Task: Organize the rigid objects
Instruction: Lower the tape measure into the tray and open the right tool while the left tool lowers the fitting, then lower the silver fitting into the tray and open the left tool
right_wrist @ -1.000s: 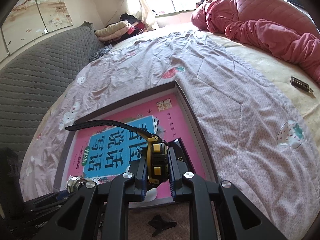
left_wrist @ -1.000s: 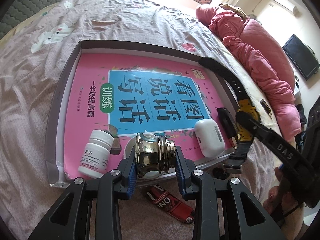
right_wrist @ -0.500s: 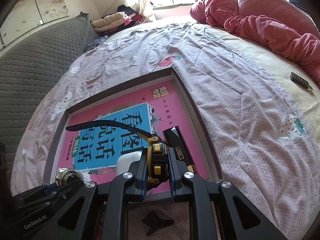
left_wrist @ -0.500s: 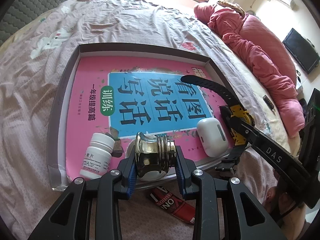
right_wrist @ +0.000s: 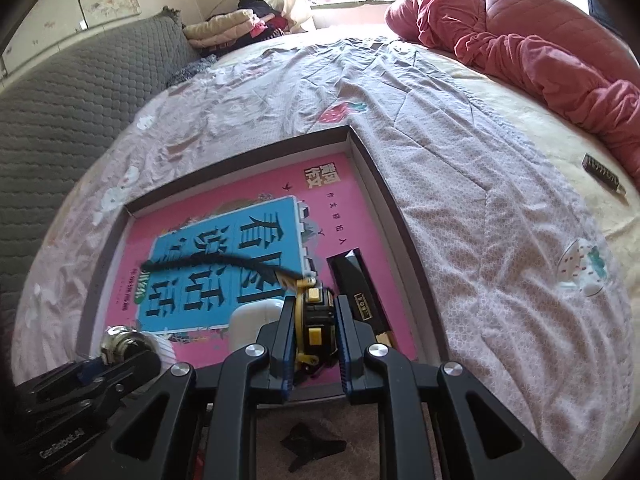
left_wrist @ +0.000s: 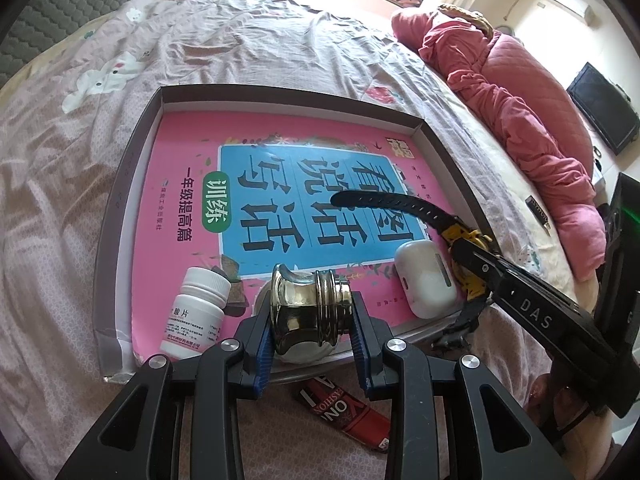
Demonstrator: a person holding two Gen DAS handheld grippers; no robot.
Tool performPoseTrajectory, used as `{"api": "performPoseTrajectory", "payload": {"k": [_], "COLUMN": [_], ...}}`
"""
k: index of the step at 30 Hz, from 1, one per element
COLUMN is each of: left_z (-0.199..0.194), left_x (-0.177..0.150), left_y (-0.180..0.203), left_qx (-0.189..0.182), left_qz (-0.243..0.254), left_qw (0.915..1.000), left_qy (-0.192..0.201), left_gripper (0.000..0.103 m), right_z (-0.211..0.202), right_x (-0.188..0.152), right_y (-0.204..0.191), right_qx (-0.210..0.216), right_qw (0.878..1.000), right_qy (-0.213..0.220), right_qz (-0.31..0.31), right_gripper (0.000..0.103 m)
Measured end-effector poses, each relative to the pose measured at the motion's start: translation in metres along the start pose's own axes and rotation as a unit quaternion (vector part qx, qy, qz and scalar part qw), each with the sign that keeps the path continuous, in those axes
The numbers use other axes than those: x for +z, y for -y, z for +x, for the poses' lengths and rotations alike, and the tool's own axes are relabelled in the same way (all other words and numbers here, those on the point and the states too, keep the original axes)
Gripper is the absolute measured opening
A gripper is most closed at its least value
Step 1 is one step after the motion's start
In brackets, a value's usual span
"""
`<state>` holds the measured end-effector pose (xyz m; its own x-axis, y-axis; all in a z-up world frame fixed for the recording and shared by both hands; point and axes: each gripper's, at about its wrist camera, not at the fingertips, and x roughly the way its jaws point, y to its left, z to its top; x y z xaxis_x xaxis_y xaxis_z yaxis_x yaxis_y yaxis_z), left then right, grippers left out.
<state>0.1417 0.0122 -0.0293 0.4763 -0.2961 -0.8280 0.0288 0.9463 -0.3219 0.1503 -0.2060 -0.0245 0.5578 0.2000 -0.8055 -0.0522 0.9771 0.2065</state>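
Note:
A shallow grey box (left_wrist: 120,208) (right_wrist: 384,196) lies on the bed with a pink and blue book (left_wrist: 280,184) (right_wrist: 224,264) flat inside it. My left gripper (left_wrist: 314,322) is shut on a shiny metal knob (left_wrist: 308,312) (right_wrist: 120,342), held over the box's near edge. My right gripper (right_wrist: 314,330) is shut on a yellow and black wristwatch (right_wrist: 312,316) (left_wrist: 468,240); its black strap (left_wrist: 384,202) (right_wrist: 216,262) reaches out over the book. A white pill bottle (left_wrist: 198,312), a white earbud case (left_wrist: 424,276) (right_wrist: 250,322) and a slim black box (right_wrist: 360,292) lie in the box.
A red and black packet (left_wrist: 344,408) lies on the sheet just in front of the box, near a small black clip (right_wrist: 314,446). A pink quilt (left_wrist: 516,92) (right_wrist: 532,44) is heaped at the far right, a small dark stick (right_wrist: 604,174) beside it. A grey sofa back (right_wrist: 72,120) stands at the left.
The right gripper has carried the watch leftward over the box, so the strap now hangs above the book and the watch body sits by the earbud case. The left gripper has stayed put.

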Motion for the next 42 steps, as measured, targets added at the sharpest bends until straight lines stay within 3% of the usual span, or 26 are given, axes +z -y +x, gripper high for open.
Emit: {"api": "performPoseTrajectory", "payload": {"k": [22, 29, 42], "left_z": [0.003, 0.005, -0.002], "left_x": [0.000, 0.000, -0.002], "left_y": [0.000, -0.001, -0.009], "left_qx": [-0.003, 0.001, -0.001], "left_qz": [-0.006, -0.007, -0.030], "left_qw": [1.0000, 0.9999, 0.9995], "left_qy": [-0.006, -0.011, -0.009], "left_gripper": [0.036, 0.036, 0.036], "right_z": [-0.008, -0.022, -0.047], "right_x": [-0.001, -0.003, -0.013], "right_y": [-0.006, -0.010, 0.007], "right_qx": [-0.006, -0.003, 0.002], "right_qw": [1.000, 0.999, 0.999], "right_qy": [0.002, 0.020, 0.040], "right_qz": [-0.022, -0.032, 0.012], "right_gripper": [0.021, 0.034, 0.044]}}
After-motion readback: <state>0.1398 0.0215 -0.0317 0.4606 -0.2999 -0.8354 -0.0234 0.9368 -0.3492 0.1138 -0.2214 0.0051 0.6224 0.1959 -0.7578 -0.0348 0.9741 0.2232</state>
